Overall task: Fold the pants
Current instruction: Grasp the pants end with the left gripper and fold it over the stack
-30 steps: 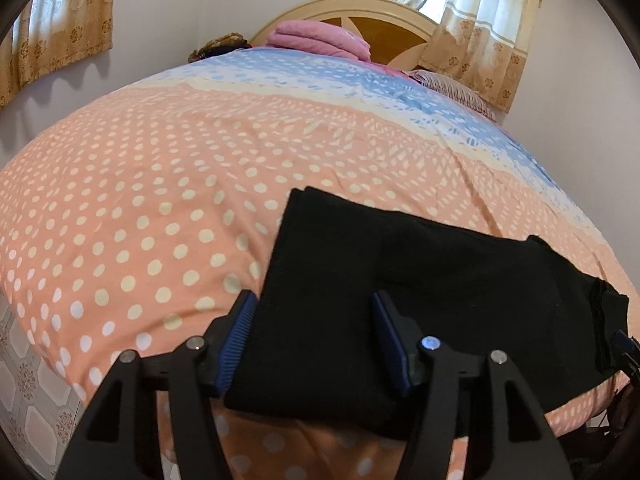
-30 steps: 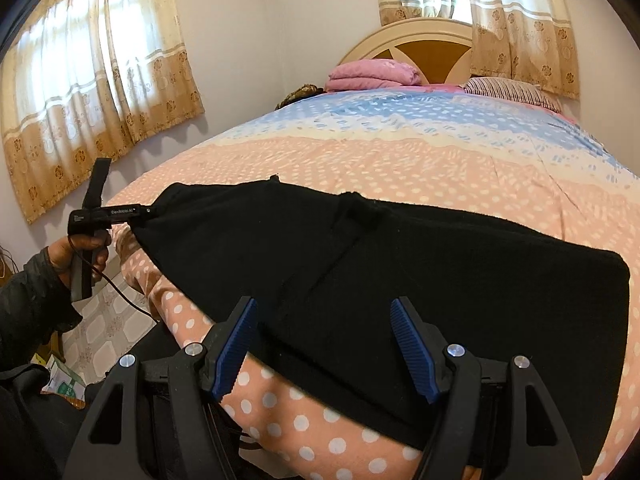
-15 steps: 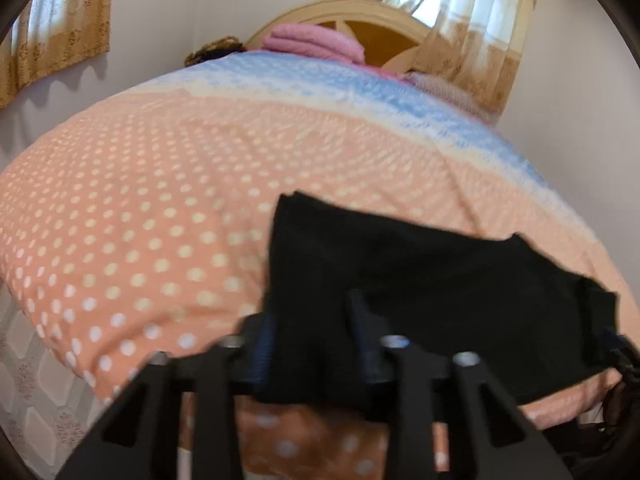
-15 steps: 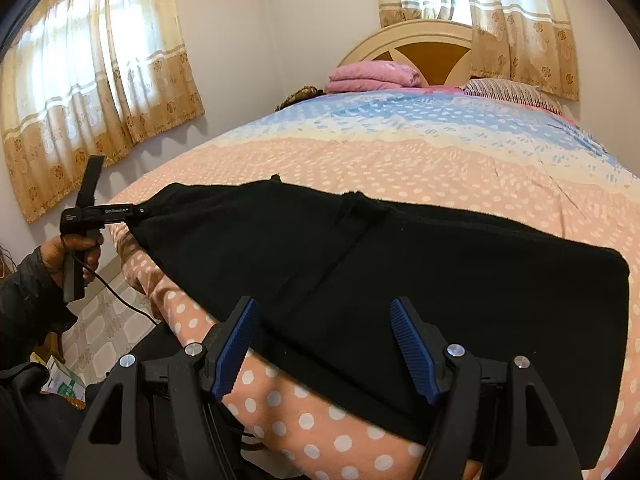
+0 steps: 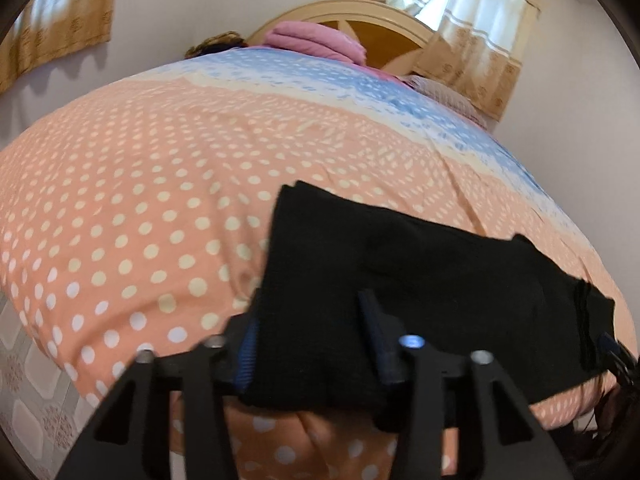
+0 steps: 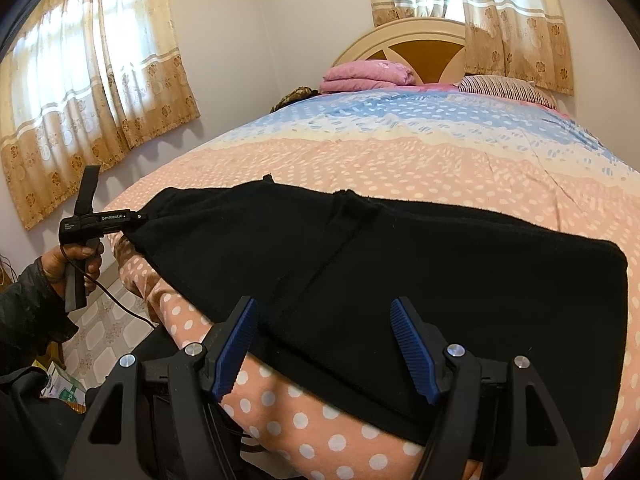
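The black pants (image 5: 420, 272) lie folded lengthwise along the near edge of the bed, and also fill the middle of the right wrist view (image 6: 400, 264). My left gripper (image 5: 312, 344) has its fingers on either side of the pants' left end, with cloth between the blue pads, not fully closed. It also shows in the right wrist view (image 6: 132, 220) at the pants' far left end. My right gripper (image 6: 324, 344) is open, its blue pads just above the near edge of the pants, empty.
The bed (image 5: 140, 208) has a peach polka-dot cover turning blue toward the headboard. A pink folded blanket (image 6: 368, 74) and a striped pillow (image 6: 504, 88) lie at the head. Tiled floor (image 5: 24, 392) is left of the bed. Curtains (image 6: 88, 92) hang on the walls.
My left gripper has moved forward onto the pants' left end and its jaws have narrowed around the cloth. The right gripper has stayed still and open.
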### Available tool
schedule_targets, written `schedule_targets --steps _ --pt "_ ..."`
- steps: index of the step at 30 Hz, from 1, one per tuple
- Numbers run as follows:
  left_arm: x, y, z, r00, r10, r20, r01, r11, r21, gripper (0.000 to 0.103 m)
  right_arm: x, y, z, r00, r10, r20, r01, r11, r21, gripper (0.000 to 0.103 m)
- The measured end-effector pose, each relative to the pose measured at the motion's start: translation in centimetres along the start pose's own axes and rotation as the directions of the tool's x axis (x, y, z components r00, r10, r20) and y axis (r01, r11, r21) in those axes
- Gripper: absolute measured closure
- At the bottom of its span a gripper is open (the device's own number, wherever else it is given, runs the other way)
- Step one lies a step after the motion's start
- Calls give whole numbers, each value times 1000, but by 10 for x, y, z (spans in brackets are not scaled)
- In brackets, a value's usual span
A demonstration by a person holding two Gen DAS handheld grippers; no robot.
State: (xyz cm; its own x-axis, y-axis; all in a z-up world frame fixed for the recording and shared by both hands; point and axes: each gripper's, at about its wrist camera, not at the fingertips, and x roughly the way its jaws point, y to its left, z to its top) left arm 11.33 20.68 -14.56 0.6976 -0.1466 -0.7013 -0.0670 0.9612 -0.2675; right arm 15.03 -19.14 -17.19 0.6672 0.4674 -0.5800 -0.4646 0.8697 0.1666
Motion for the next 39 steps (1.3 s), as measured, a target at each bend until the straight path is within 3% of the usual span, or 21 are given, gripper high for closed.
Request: schedule_targets --steps 2,6,13,17,22,31,39 --pt "-4 -2 3 1000 -28 0 28 1000 -8 76 -2 0 1 1000 -1 6 1 1000 0 33" --pt "-17 -2 9 996 -80 29 82 996 -41 77 -6 -2 3 1000 -5 21 5 1000 8 33" --pt "-43 -18 24 971 -208 115 216 974 -63 77 -16 -11 9 998 -39 40 37 998 45 33" --pt "-57 -39 31 949 -272 161 279 960 -19 78 -22 -21 12 997 -52 48 48 996 81 33" --pt "-71 -71 40 904 -372 211 369 928 55 78 -32 -29 13 996 -66 65 58 992 110 33" --pt "-75 -135 52 849 -505 155 481 860 169 78 -51 -50 14 992 -103 71 87 976 199 33" --pt "-65 -189 58 815 -574 77 547 806 225 78 -72 -78 4 983 -177 53 155 946 286 33"
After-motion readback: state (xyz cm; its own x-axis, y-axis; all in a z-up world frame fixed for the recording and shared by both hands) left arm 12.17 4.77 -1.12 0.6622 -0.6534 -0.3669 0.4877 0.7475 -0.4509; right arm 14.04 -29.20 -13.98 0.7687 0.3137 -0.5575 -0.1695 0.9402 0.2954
